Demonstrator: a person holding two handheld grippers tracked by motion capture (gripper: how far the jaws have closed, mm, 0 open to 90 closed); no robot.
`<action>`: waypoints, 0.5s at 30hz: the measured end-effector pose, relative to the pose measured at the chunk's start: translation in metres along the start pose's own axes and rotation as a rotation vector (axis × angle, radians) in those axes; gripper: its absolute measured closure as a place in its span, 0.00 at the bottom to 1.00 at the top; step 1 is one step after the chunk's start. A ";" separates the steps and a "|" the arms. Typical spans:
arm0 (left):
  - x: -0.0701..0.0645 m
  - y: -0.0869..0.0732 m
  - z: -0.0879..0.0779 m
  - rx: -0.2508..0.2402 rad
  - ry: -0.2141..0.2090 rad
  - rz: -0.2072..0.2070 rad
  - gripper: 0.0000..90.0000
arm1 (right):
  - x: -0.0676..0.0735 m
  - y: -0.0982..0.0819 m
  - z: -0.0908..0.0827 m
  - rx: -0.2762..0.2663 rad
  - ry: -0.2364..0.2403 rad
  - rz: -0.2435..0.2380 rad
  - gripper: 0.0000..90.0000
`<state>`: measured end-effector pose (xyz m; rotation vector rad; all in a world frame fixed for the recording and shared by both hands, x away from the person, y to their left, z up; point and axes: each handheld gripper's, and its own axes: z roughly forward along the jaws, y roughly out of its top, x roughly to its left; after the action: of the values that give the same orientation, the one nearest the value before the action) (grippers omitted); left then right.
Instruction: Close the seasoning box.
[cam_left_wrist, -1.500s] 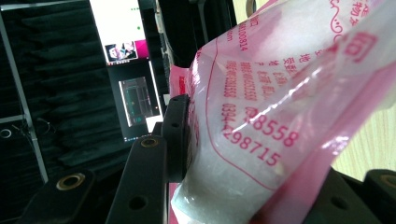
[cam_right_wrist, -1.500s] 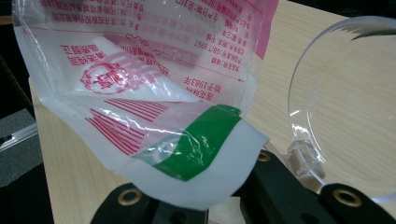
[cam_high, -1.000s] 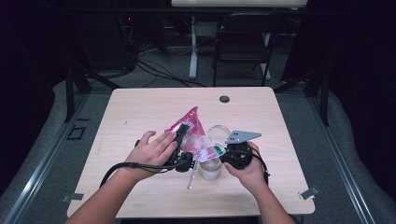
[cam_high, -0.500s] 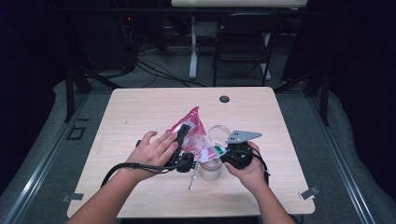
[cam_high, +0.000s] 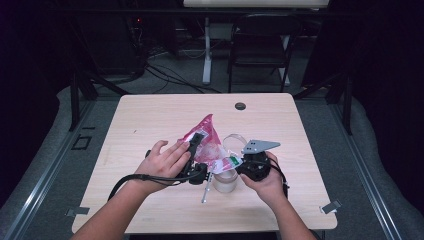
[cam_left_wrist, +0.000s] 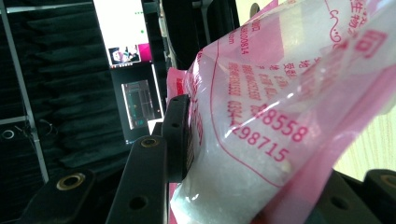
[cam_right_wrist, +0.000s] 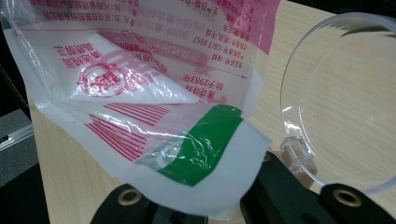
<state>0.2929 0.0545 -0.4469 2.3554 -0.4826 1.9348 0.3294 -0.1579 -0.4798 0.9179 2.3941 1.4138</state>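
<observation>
On a pale wooden table (cam_high: 150, 120) in a dark room, the left gripper (cam_high: 196, 150) pinches a pink-printed clear plastic bag of white grains (cam_high: 207, 142). The right gripper (cam_high: 239, 165) clamps the bag's green-marked corner, above a clear plastic jar (cam_high: 225, 181).

Both forearms reach in over the near edge, hands close together. The left hand (cam_high: 165, 161) lies flat across the left gripper (cam_high: 196, 150), its jaws clamped part-open; the right hand (cam_high: 265, 180) cups the right gripper (cam_high: 239, 165), jaws pinched shut.
</observation>
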 end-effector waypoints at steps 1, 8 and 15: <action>0.000 0.000 0.000 0.001 -0.002 0.004 0.75 | 0.000 0.000 0.000 -0.001 0.001 -0.001 1.00; -0.001 0.000 0.000 -0.004 -0.007 -0.010 0.74 | 0.000 0.000 0.001 0.005 0.003 -0.003 1.00; 0.001 0.001 0.000 0.000 -0.011 0.004 0.74 | 0.000 -0.001 0.002 0.014 0.001 -0.005 1.00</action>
<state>0.2929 0.0536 -0.4465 2.3684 -0.4888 1.9246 0.3302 -0.1566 -0.4819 0.9140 2.4079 1.3978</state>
